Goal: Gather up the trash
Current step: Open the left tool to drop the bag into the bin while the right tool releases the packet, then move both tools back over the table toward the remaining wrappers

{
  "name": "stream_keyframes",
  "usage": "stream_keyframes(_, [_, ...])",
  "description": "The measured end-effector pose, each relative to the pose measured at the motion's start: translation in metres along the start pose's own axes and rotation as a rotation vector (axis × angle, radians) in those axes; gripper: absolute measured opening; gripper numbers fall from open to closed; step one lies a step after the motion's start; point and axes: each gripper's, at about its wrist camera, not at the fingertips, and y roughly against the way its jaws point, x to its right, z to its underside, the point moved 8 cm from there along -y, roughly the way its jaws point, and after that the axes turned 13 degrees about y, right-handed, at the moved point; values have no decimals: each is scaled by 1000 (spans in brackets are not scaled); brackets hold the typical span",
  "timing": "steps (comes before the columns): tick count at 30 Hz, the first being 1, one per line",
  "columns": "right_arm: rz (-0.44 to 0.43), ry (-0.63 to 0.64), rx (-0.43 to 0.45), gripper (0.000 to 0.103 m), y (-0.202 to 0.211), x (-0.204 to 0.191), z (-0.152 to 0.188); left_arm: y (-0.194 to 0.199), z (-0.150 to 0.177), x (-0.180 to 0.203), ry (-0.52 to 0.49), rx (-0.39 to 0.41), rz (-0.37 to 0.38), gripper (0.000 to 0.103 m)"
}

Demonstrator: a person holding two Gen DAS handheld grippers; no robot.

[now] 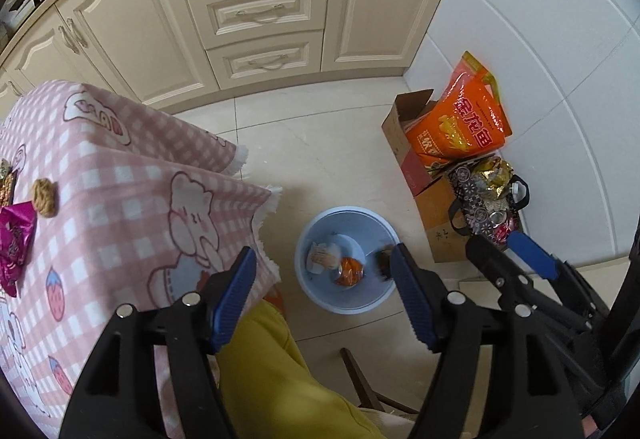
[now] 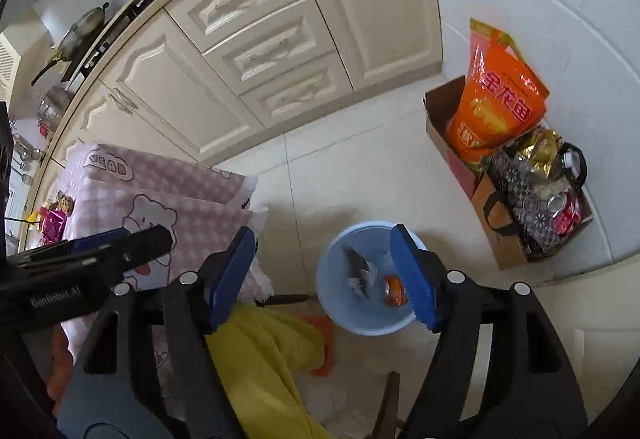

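Item: left gripper [image 1: 324, 297], spread wide, empty. Item: right gripper [image 2: 324, 279], likewise wide and empty. Item: blue basin [image 1: 316, 291] on the floor beneath both, holding wrappers. Item: your remaining trash, a round cookie [image 1: 44, 197] and magenta wrapper [image 1: 14, 243], lay up-left on the pink tablecloth [image 1: 120, 191], nearer your left gripper, wrapper's length running away from you.
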Motion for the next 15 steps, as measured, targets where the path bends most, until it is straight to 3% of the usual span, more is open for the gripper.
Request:
stream_keyframes(7, [13, 10, 2, 70, 5, -7, 2, 10, 9, -7, -12, 26, -25, 69])
stream_keyframes(15, [30, 33, 17, 70, 20, -19, 5, 28, 21, -13, -7, 46, -3, 69])
